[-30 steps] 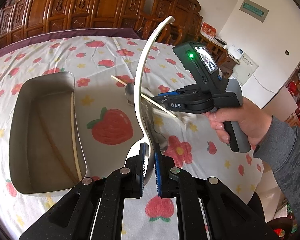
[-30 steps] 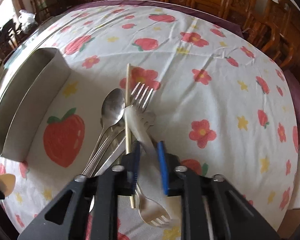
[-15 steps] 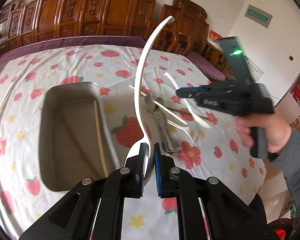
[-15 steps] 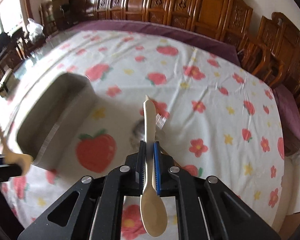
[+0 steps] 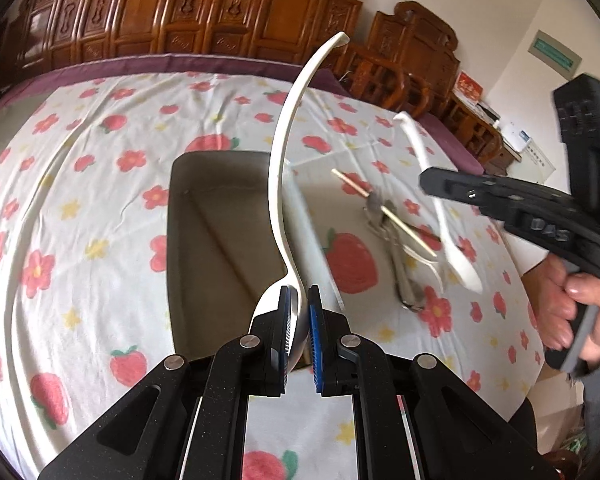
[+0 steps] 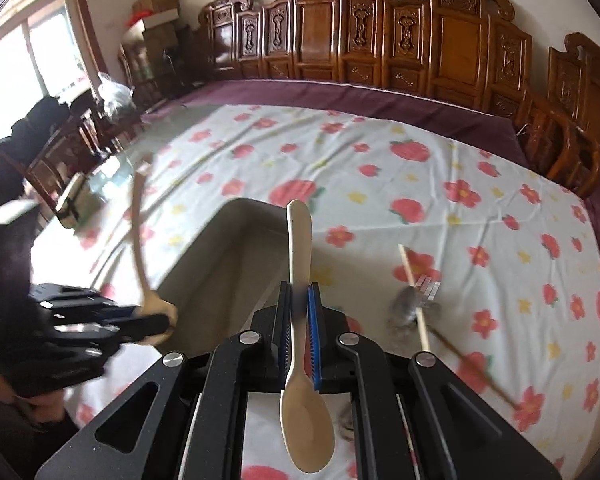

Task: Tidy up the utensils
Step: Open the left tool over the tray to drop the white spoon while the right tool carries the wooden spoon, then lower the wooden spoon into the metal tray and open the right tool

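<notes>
My left gripper (image 5: 298,320) is shut on a white curved spoon (image 5: 288,140), handle pointing up, held above the metal tray (image 5: 204,240). My right gripper (image 6: 299,320) is shut on a cream spoon (image 6: 300,248), bowl hanging toward the camera, also near the tray (image 6: 228,264). The right gripper and its spoon (image 5: 440,208) show at the right of the left wrist view. A pile of metal spoons and forks (image 5: 400,248) with a chopstick (image 5: 384,212) lies on the cloth right of the tray.
The round table has a strawberry-and-flower cloth (image 5: 80,200). Carved wooden chairs (image 6: 380,40) ring the far edge. A chopstick (image 6: 416,300) and blurred metal utensils (image 6: 408,308) lie right of the tray in the right wrist view.
My right gripper closed on the cream spoon, lifted it off the pile and moved toward the tray. My left gripper rose and shifted over the tray, still holding its spoon.
</notes>
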`<state>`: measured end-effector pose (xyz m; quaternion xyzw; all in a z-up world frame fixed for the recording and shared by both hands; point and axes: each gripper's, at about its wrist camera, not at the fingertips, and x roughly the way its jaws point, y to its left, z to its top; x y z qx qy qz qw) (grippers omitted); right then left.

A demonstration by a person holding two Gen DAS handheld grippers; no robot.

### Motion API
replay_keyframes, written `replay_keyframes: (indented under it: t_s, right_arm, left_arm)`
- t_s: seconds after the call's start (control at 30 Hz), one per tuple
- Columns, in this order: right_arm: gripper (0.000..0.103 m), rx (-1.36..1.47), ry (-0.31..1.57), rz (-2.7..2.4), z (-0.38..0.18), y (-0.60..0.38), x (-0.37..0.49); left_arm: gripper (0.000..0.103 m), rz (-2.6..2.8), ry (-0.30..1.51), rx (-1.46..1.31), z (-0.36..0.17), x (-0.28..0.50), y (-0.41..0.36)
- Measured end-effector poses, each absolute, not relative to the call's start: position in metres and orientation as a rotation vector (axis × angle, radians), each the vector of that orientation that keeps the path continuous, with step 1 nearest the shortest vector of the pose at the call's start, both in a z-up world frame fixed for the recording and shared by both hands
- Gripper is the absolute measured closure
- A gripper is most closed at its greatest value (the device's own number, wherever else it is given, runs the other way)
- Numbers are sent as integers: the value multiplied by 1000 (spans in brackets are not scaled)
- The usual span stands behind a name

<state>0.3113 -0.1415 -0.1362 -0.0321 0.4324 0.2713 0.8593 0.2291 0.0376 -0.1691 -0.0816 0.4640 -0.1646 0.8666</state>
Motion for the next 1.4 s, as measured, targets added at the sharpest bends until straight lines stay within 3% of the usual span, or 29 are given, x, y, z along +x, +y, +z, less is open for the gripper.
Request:
replay_keyframes:
  t_s: [0.4,0.53,1.4]
  right_arm:
    - [93,3,903,597,-137,-102,318]
    - [93,34,901,600,-141,-91,322]
    - [93,55,955,585,-176,-57,329]
  left_arm:
    - [93,-309,1024,-185,-187,241,51]
    - [87,-305,1002,-190,-179,241,57]
    - [87,-167,928,-150,-161,252,105]
